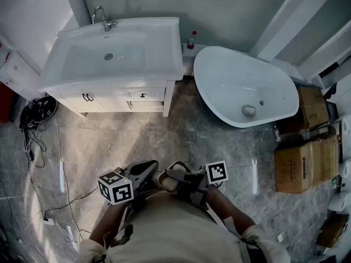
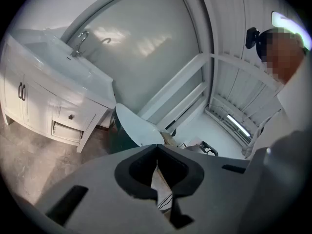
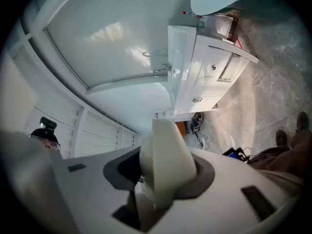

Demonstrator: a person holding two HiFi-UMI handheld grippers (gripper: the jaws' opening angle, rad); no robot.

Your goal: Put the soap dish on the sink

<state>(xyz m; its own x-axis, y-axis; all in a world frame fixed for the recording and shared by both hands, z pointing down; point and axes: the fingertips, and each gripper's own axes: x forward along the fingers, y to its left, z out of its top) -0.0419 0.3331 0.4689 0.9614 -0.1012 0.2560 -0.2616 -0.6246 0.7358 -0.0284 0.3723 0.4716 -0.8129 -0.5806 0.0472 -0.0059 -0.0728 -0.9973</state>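
A cream soap dish is clamped between the jaws of my right gripper, standing on edge in the right gripper view. In the head view that gripper is held close to the person's body, with the soap dish at its tip. My left gripper is beside it, and its fingertips meet with nothing between them. The white sink with a chrome faucet stands far ahead at the upper left, well away from both grippers. The sink also shows in the left gripper view and the right gripper view.
A white cabinet carries the sink. An oval white bathtub stands to its right, with a red-capped bottle between them. Cardboard boxes line the right wall. Cables lie on the grey tile floor at left.
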